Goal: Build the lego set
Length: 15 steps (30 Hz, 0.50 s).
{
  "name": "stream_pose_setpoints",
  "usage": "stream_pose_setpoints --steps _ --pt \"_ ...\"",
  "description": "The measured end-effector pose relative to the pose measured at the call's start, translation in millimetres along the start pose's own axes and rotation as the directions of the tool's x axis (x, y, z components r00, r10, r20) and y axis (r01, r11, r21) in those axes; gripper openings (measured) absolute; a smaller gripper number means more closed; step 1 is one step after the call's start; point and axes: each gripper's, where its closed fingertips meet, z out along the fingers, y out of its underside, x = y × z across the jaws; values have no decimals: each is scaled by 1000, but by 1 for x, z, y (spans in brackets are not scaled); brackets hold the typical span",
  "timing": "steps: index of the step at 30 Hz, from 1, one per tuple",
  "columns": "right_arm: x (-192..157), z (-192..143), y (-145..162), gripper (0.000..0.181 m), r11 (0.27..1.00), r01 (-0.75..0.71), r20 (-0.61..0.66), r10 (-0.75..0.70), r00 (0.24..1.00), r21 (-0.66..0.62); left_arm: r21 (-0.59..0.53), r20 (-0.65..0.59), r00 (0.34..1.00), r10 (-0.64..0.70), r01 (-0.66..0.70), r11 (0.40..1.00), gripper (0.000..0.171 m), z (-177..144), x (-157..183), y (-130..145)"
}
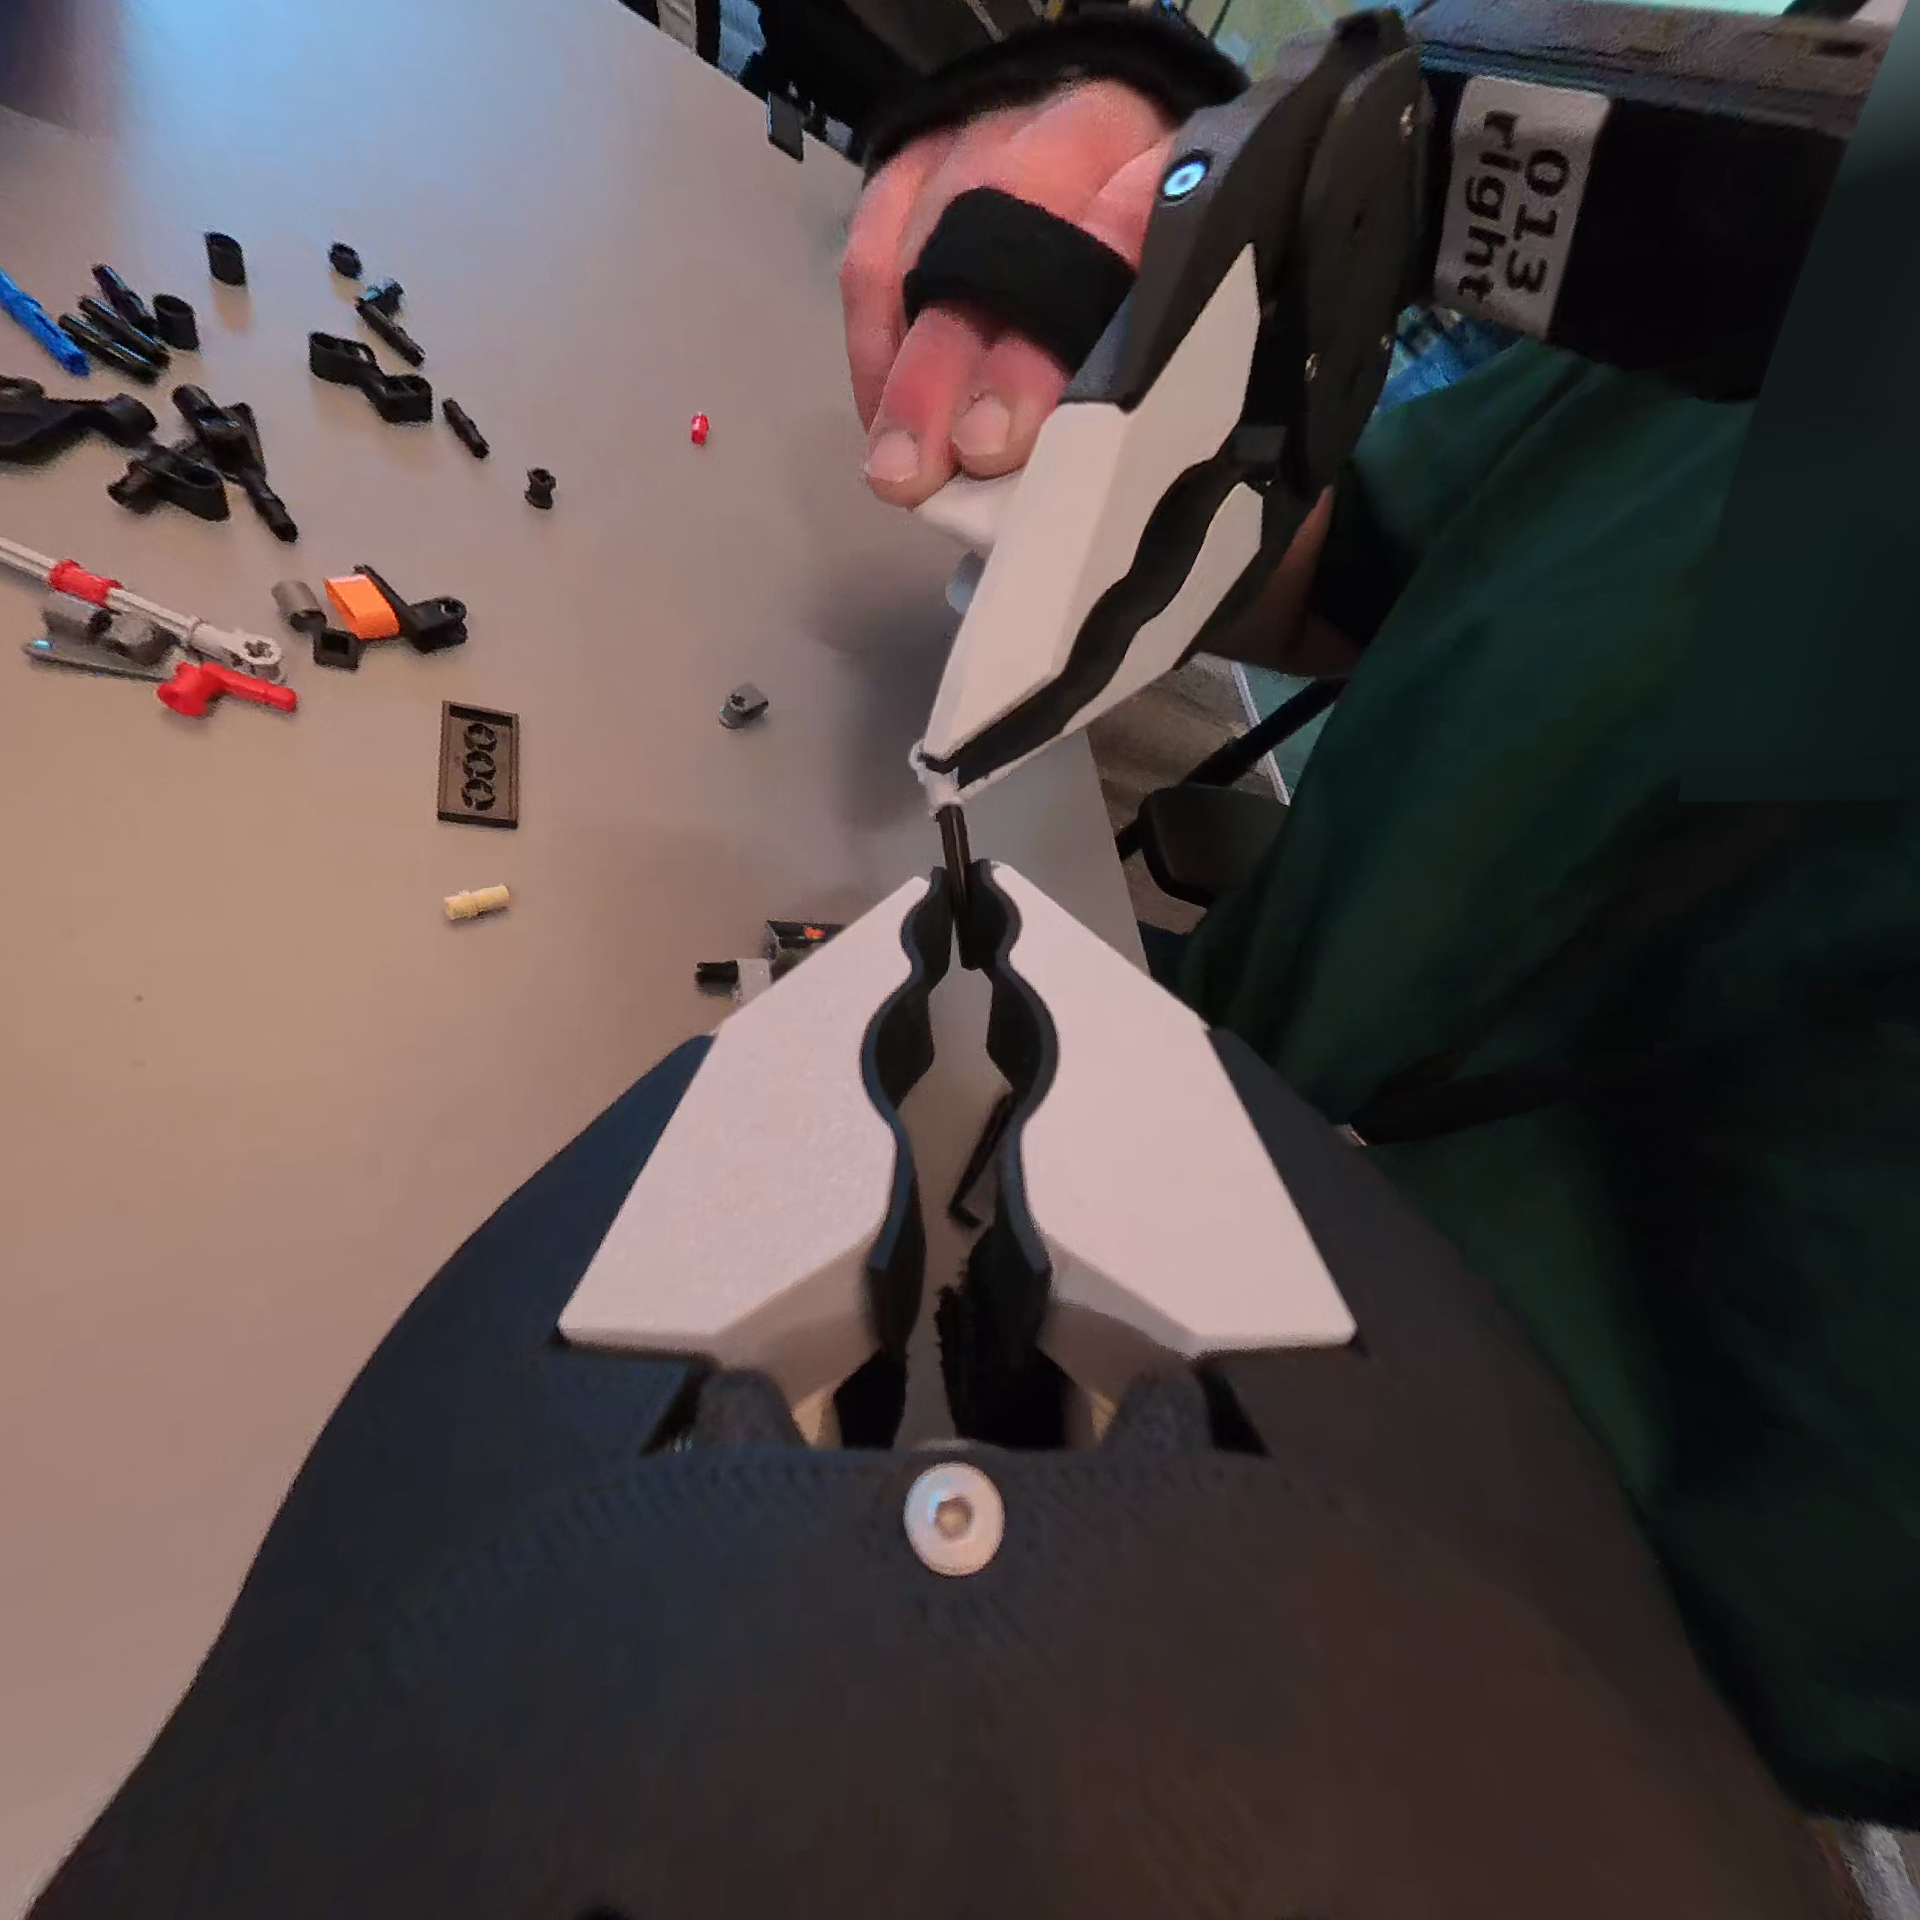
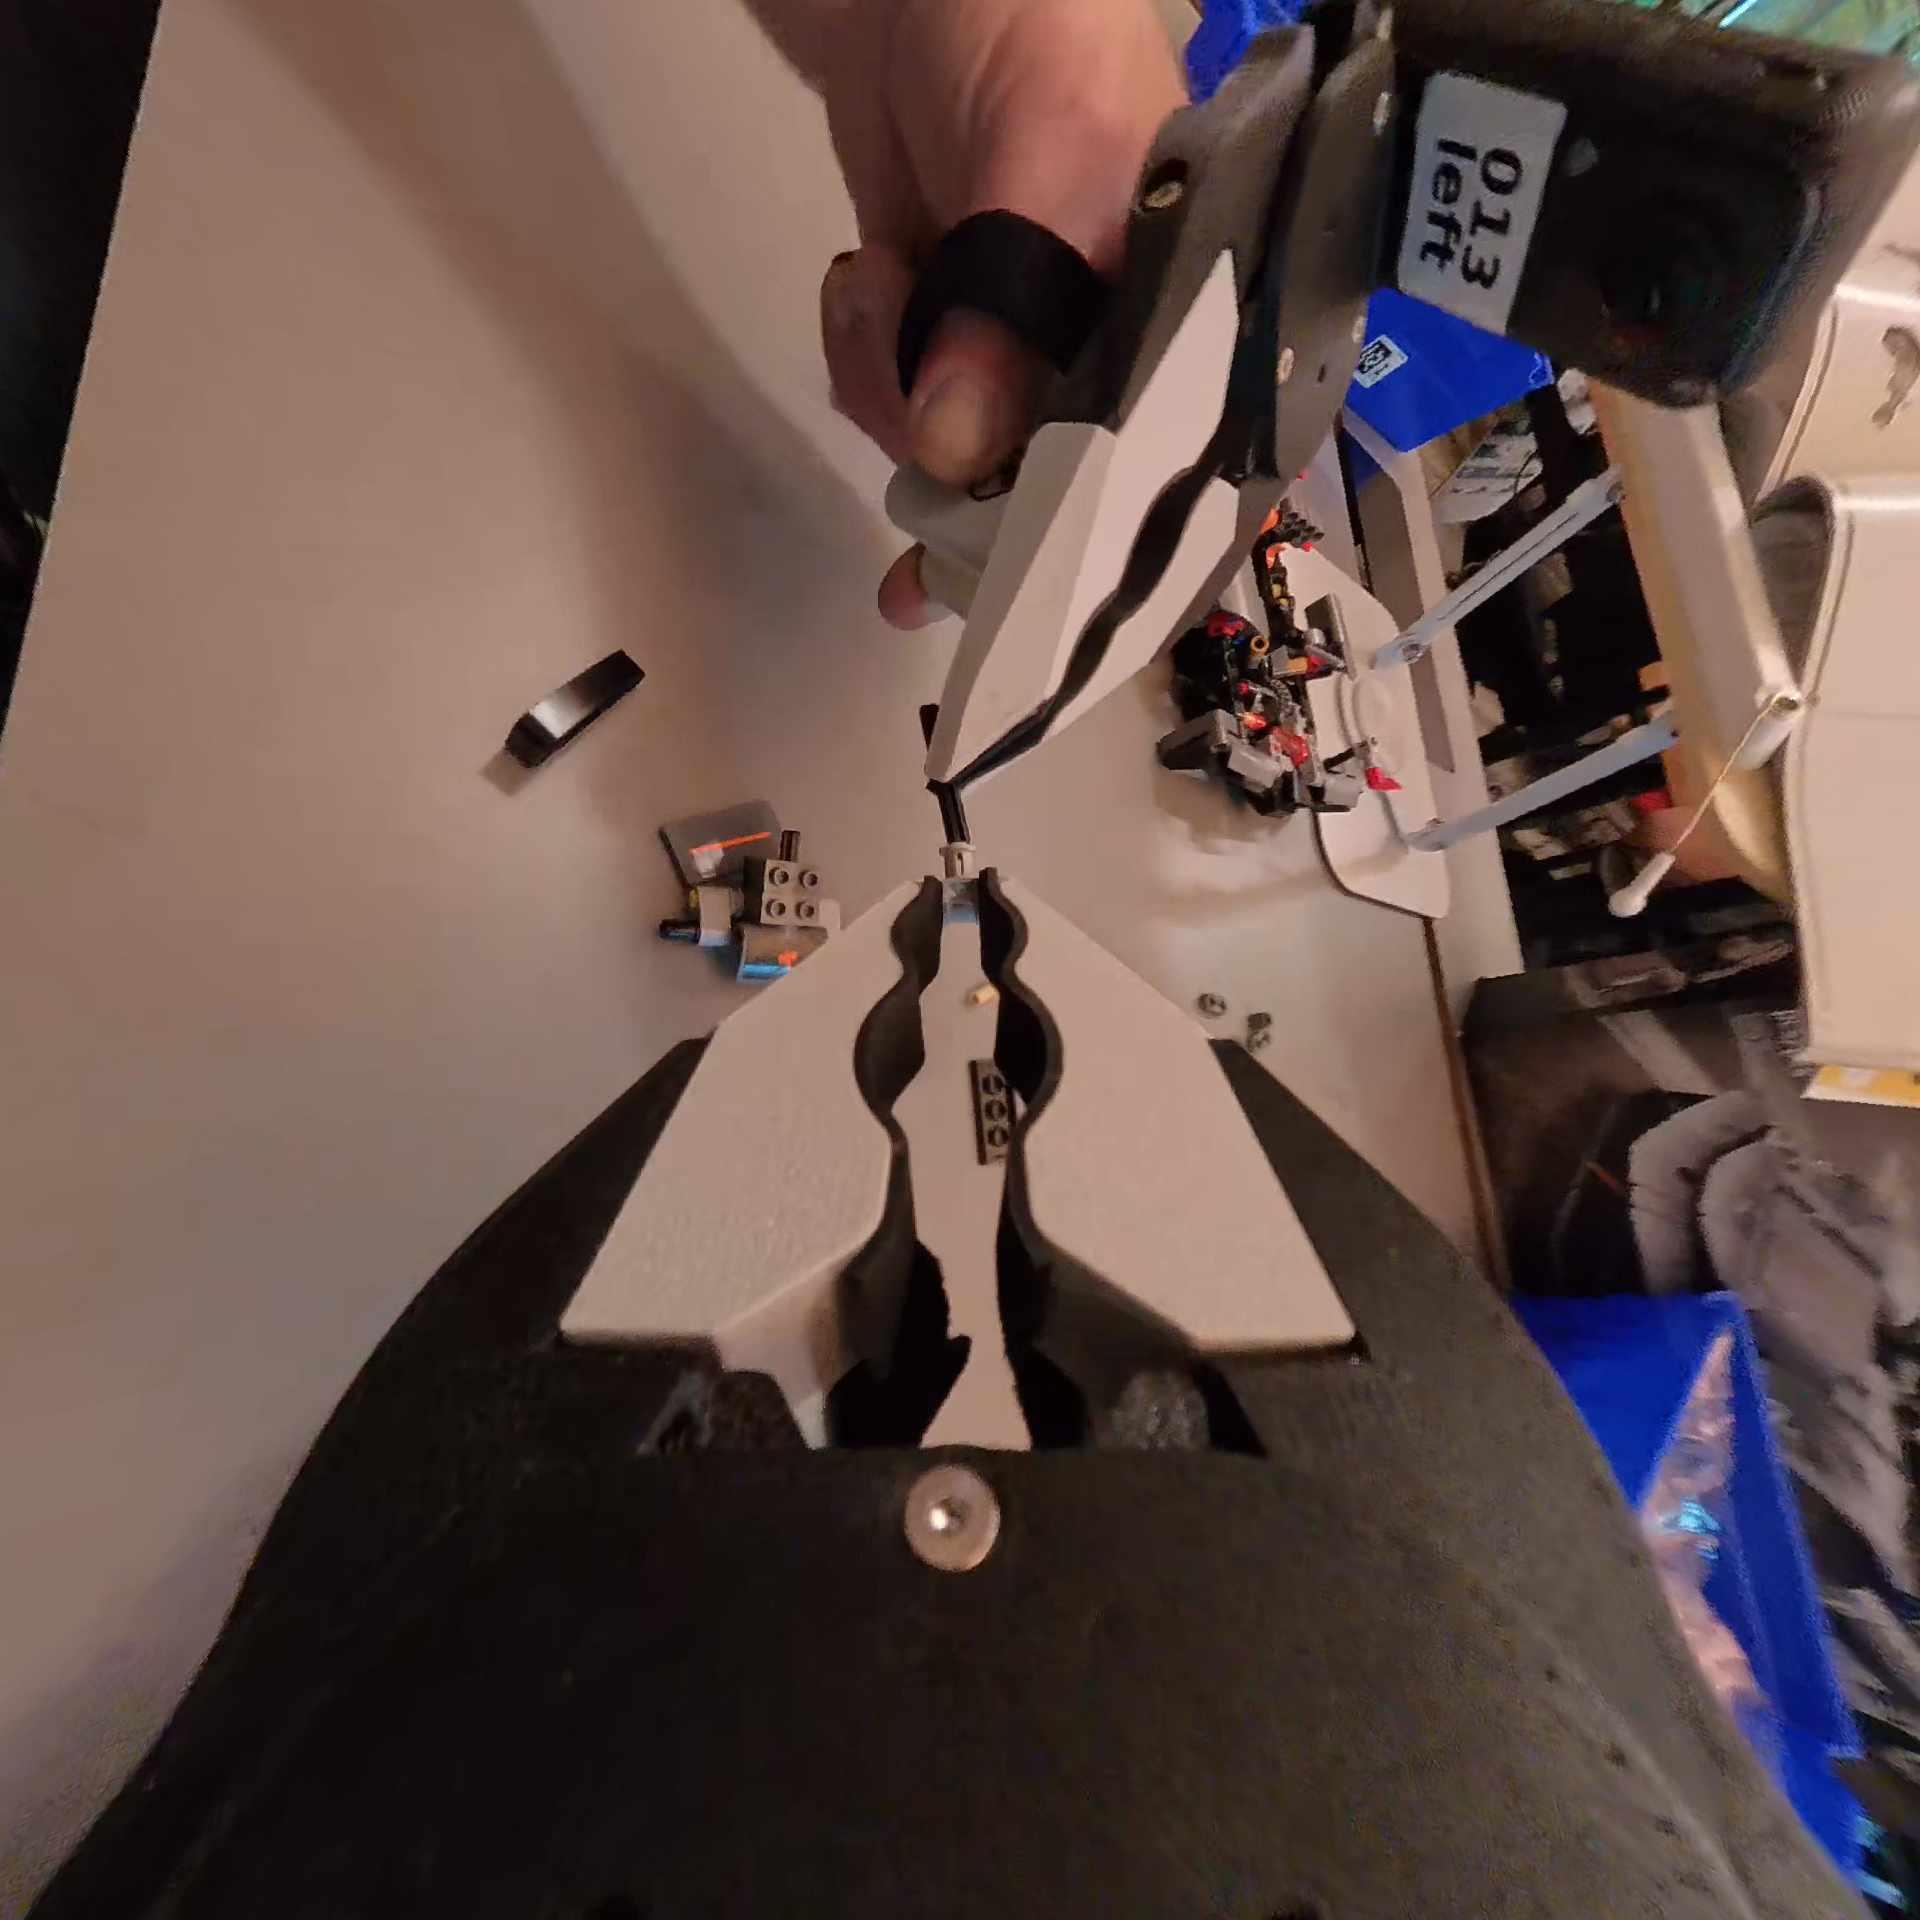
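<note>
My left gripper (image 1: pixel 961 883) is shut on a thin black axle (image 1: pixel 954 840) that sticks out past its tips. My right gripper (image 1: pixel 940 774) comes in from above, shut on a small light grey connector (image 1: pixel 940 795). The two pieces meet end to end above the table. In the right wrist view, my right gripper (image 2: pixel 961 883) pinches the grey connector (image 2: pixel 958 860) at its tips. The black axle (image 2: pixel 951 816) touches it from the left gripper (image 2: pixel 940 774) above. Whether the axle sits inside the connector is hidden.
Loose black parts (image 1: pixel 208 416), a red lever (image 1: pixel 223 691), an orange piece (image 1: pixel 358 608), a dark holed plate (image 1: pixel 478 764) and a tan pin (image 1: pixel 476 902) lie on the table. A grey sub-assembly (image 2: pixel 748 894), a black curved piece (image 2: pixel 571 712) and a part-built model (image 2: pixel 1262 707) also show. The grippers are tip to tip, or close to it.
</note>
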Motion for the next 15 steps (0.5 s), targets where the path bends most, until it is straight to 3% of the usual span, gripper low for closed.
stream_pose_setpoints --steps 11,15 --pt "1 -1 -5 5 971 228 -55 -232 971 -70 -49 -92 985 -146 142 989 2 -3 6 -1" --pt "0 -4 -8 5 997 76 14 -76 997 11 -53 -59 991 -123 120 991 2 -3 6 -2"
